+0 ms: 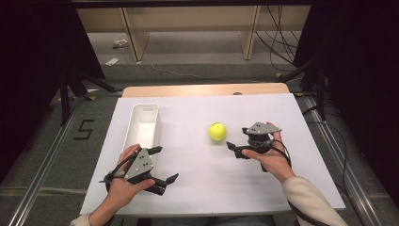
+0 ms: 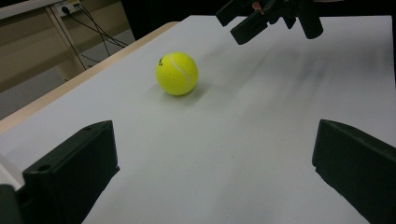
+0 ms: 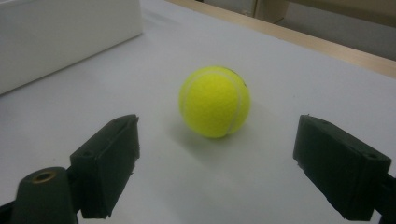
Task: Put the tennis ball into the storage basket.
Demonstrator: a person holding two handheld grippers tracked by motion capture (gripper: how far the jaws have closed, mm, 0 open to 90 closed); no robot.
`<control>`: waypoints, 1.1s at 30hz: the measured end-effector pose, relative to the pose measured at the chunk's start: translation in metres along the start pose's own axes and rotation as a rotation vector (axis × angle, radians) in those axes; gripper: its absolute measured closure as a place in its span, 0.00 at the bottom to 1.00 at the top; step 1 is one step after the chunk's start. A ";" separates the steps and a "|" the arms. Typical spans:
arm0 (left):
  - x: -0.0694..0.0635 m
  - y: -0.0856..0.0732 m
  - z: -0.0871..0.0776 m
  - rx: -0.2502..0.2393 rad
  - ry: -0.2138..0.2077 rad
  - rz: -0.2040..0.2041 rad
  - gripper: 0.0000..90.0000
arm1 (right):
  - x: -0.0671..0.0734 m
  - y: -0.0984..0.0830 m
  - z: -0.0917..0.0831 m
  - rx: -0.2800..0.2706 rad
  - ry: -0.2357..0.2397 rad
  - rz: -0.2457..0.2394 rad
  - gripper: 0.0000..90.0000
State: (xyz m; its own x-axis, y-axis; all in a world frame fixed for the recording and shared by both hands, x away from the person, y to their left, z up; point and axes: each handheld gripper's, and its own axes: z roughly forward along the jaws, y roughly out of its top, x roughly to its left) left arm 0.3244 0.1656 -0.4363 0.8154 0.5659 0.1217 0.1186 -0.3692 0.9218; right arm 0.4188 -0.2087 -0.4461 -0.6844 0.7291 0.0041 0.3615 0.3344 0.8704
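A yellow tennis ball (image 1: 217, 131) lies on the white table sheet (image 1: 207, 179), right of centre. My right gripper (image 1: 236, 137) is just to the ball's right and points at it. In the right gripper view the ball (image 3: 215, 101) sits a little ahead of the wide-apart jaws, with nothing between them, so the right gripper (image 3: 217, 154) is open. My left gripper (image 1: 167, 163) rests near the front left beside the bin, open and empty. In the left gripper view the ball (image 2: 177, 73) lies farther off, with the right gripper (image 2: 271, 18) beyond it.
A long white bin (image 1: 135, 123) stands on the left part of the table, next to the left hand; its wall (image 3: 65, 32) rises at the left in the right gripper view. Bare wood (image 1: 202, 89) forms the table's far edge. Cables and shelf legs lie on the floor behind.
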 end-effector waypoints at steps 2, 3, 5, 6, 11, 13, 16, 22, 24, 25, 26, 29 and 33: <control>0.000 0.000 0.000 0.000 -0.001 0.002 0.00 | 0.000 0.001 0.003 0.004 0.003 0.002 0.17; 0.000 0.000 0.000 0.000 -0.001 0.002 0.00 | 0.000 0.001 0.003 0.004 0.004 0.001 0.17; 0.000 0.000 0.000 0.000 0.000 -0.001 0.00 | 0.001 0.001 0.004 0.005 0.003 0.001 0.17; 0.000 0.000 0.000 0.000 0.000 -0.001 0.00 | 0.000 0.002 0.005 0.005 0.005 -0.002 0.17; 0.000 0.000 0.000 0.001 0.000 0.000 0.00 | 0.000 0.003 0.009 0.009 0.004 0.001 0.17; 0.000 0.000 0.000 0.001 -0.001 0.001 0.00 | 0.000 0.003 0.010 0.009 0.001 -0.001 0.17; 0.000 0.000 0.000 0.001 -0.002 0.001 0.00 | 0.000 0.003 0.013 0.014 0.002 0.000 0.17; 0.000 0.000 0.000 0.001 -0.003 0.001 0.00 | 0.000 0.005 0.019 0.019 -0.003 -0.001 0.17; 0.000 0.000 0.000 0.003 -0.005 0.001 0.00 | -0.001 0.005 0.021 0.024 -0.004 -0.005 0.17; 0.000 0.000 0.000 0.003 -0.006 0.001 0.00 | -0.002 0.006 0.024 0.028 -0.004 -0.002 0.17; 0.000 0.000 0.000 0.003 -0.006 0.001 0.00 | -0.002 0.006 0.024 0.028 -0.004 -0.002 0.17; 0.000 0.000 0.000 0.003 -0.007 0.001 0.00 | -0.004 0.007 0.028 0.034 -0.008 0.004 0.17; 0.000 0.000 0.000 0.003 -0.008 0.001 0.00 | -0.005 0.008 0.032 0.038 -0.009 0.006 0.17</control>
State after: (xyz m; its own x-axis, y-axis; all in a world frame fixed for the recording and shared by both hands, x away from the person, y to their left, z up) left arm 0.3242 0.1651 -0.4365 0.8200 0.5598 0.1196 0.1196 -0.3719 0.9205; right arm 0.4454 -0.1907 -0.4553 -0.6764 0.7365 0.0046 0.3891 0.3521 0.8512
